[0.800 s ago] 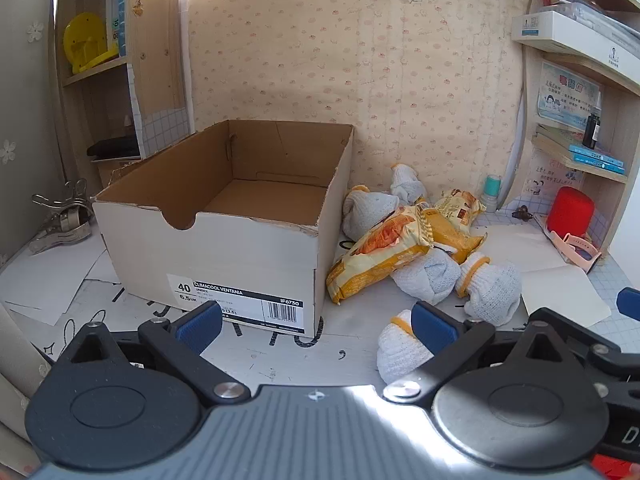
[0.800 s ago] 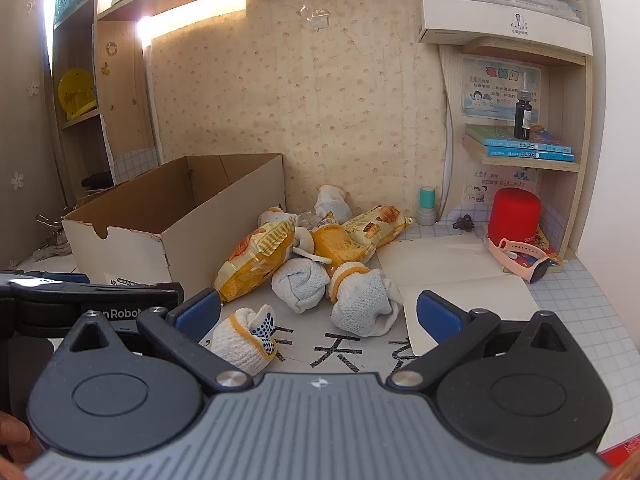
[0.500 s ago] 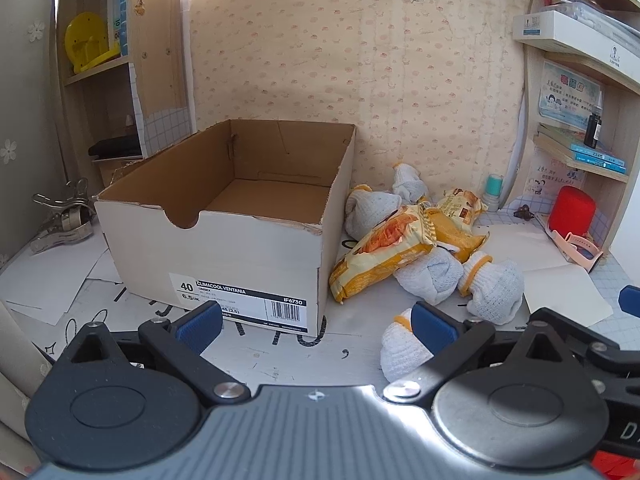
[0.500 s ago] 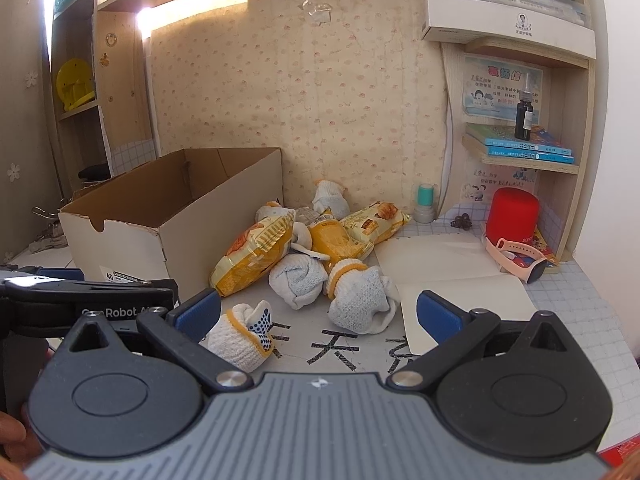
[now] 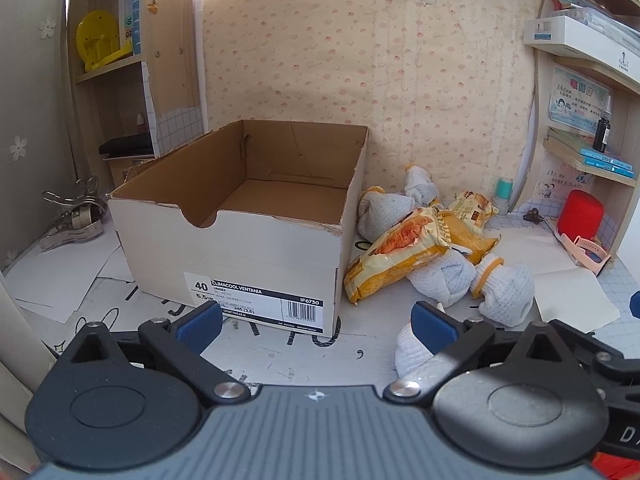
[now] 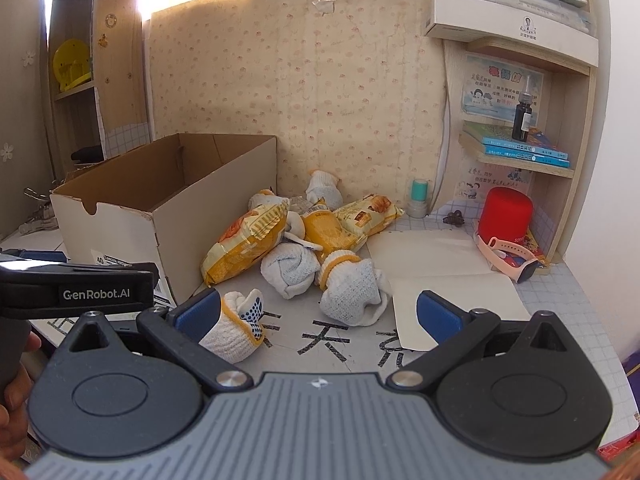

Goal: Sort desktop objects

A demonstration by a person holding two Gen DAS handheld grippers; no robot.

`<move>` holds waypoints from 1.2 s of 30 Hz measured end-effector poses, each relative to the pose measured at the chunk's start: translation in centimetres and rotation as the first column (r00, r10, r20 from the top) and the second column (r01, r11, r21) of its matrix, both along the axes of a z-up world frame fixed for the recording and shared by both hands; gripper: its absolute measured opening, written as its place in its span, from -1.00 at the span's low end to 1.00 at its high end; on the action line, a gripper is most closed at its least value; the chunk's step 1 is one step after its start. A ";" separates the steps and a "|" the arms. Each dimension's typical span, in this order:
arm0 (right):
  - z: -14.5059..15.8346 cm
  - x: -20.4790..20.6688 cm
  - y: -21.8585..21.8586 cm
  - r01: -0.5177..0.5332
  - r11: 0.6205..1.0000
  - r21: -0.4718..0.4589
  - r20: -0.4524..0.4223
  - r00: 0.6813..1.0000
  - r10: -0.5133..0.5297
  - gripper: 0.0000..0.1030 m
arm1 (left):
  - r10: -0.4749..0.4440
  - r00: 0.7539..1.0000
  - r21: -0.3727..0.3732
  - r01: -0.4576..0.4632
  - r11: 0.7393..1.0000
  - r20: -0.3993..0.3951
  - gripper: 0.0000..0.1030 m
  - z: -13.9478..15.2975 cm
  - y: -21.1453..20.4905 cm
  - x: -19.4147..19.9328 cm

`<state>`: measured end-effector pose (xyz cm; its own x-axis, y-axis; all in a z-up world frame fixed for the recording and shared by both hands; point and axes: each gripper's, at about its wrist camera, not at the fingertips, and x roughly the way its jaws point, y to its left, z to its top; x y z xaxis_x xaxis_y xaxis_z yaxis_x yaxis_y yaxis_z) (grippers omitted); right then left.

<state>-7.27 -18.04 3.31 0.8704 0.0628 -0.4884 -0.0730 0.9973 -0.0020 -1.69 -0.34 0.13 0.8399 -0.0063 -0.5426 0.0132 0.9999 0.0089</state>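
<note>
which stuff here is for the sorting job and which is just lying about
For the job: cardboard box, snack bags, rolled socks, left gripper, right gripper.
Lying about: red cylinder, pink watch, shelf books, dark bottle.

I note a red cylindrical container point(image 6: 507, 211) on the desk's right side, below the shelf; a pink smartwatch point(image 6: 508, 257) lies against its base, touching it; a dark bottle point(image 6: 521, 114) stands upright on stacked blue books point(image 6: 524, 148) on the right shelf; a small teal-capped jar point(image 6: 419, 197) stands by the back wall; a yellow plastic item point(image 5: 98, 45) sits on the upper left shelf; metal clips point(image 5: 74, 216) lie at the desk's left edge; I cannot read the poster point(image 6: 502, 85) behind the bottle.
</note>
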 end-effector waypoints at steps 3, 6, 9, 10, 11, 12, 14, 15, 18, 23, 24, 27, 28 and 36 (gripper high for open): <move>0.0 0.0 -0.1 0.000 1.000 0.001 -0.001 1.000 0.000 0.97 | 0.000 1.000 0.000 0.000 1.000 -0.001 1.00 0.0 0.0 0.0; -0.2 0.0 -0.2 0.001 1.000 0.006 -0.004 1.000 -0.001 0.97 | 0.000 1.000 0.001 0.000 1.000 -0.005 1.00 -0.1 -0.1 0.0; -0.3 0.0 -0.3 0.002 1.000 0.011 -0.006 1.000 -0.002 0.97 | 0.000 1.000 0.003 0.000 1.000 -0.007 1.00 -0.1 -0.2 0.1; -0.3 0.0 -0.3 0.002 1.000 0.012 -0.007 1.000 -0.002 0.97 | 0.002 1.000 0.004 -0.002 1.000 -0.008 1.00 -0.1 -0.2 0.1; -0.3 0.0 -0.3 0.002 1.000 0.013 -0.007 1.000 -0.002 0.97 | 0.002 1.000 0.004 -0.002 1.000 -0.008 1.00 -0.2 -0.3 0.0; -0.3 0.0 -0.3 0.002 1.000 0.014 -0.009 1.000 -0.002 0.97 | 0.001 1.000 0.003 -0.001 1.000 -0.009 1.00 -0.2 -0.3 0.1; -0.3 0.0 -0.3 0.004 1.000 0.015 -0.008 1.000 -0.004 0.97 | 0.001 1.000 0.004 -0.001 1.000 -0.012 1.00 -0.3 -0.4 0.0; -0.4 0.0 -0.4 0.004 1.000 0.017 -0.008 1.000 -0.003 0.97 | 0.001 1.000 0.006 -0.001 1.000 -0.014 0.99 -0.3 -0.5 0.0; -0.4 0.0 -0.5 0.003 1.000 0.019 -0.008 1.000 -0.003 0.97 | 0.000 1.000 0.008 0.000 1.000 -0.016 0.99 -0.4 -0.5 0.1; -0.4 0.0 -0.4 0.003 1.000 0.020 -0.009 1.000 -0.003 0.97 | -0.001 1.000 0.012 0.001 1.000 -0.022 0.99 -0.5 -0.7 0.1; -0.4 0.0 -0.4 0.003 1.000 0.020 -0.009 1.000 -0.003 0.97 | 0.000 1.000 0.013 0.001 1.000 -0.021 0.99 -0.5 -0.7 0.1; -0.4 -0.1 -0.5 -0.001 1.000 0.020 -0.007 1.000 0.001 0.97 | -0.001 1.000 0.012 0.001 1.000 -0.022 0.99 -0.5 -0.7 0.1; -0.4 -0.1 -0.4 -0.003 1.000 0.020 -0.008 1.000 0.003 0.97 | -0.001 1.000 0.013 0.001 1.000 -0.022 0.99 -0.5 -0.7 0.1; -0.4 -0.2 -0.2 -0.010 1.000 0.017 -0.011 1.000 0.010 0.97 | -0.001 1.000 0.012 0.002 1.000 -0.022 0.99 -0.5 -0.7 0.1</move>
<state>-7.42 -18.24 2.91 0.8643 0.0803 -0.4966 -0.0832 0.9964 0.0162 -1.57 -1.09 -0.42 0.8278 -0.0008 -0.5611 0.0152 0.9997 0.0210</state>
